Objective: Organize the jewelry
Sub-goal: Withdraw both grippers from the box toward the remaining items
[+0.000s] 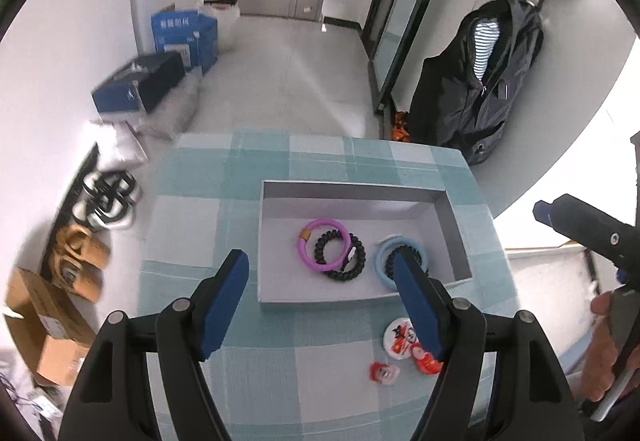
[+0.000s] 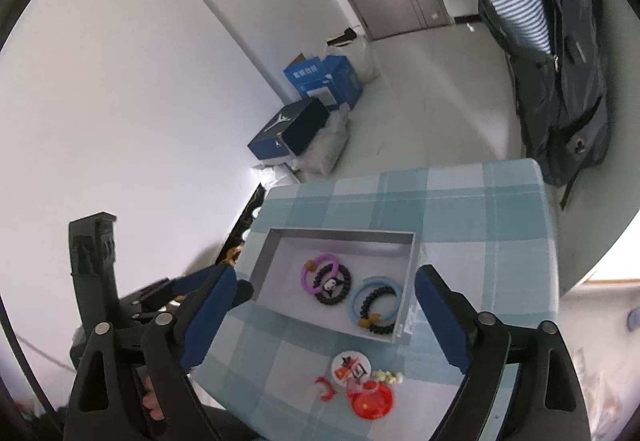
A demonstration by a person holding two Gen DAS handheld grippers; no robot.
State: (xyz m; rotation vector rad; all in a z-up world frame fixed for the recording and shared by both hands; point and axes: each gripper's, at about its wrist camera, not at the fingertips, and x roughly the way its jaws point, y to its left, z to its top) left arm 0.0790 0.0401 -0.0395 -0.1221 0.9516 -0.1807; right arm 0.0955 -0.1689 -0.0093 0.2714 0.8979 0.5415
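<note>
A: Left gripper (image 1: 322, 273)?
B: Jaws spread wide, empty, held above the near edge of the grey tray (image 1: 360, 189).

A: Right gripper (image 2: 334, 295)?
B: Also wide open, gripping nothing, raised over the checked tablecloth (image 2: 480, 209).

A: In the tray?
B: Purple ring bracelet (image 1: 320, 245) overlapping a black beaded bracelet (image 1: 340, 257); beside them, light blue ring bracelet (image 1: 402, 263) around a second black beaded one (image 2: 380, 307).

A: Outside the tray?
B: On the cloth near the front edge: round white badge (image 2: 351, 369), small red clip (image 2: 325, 387), red round trinket (image 2: 370, 403), all close together.
</note>
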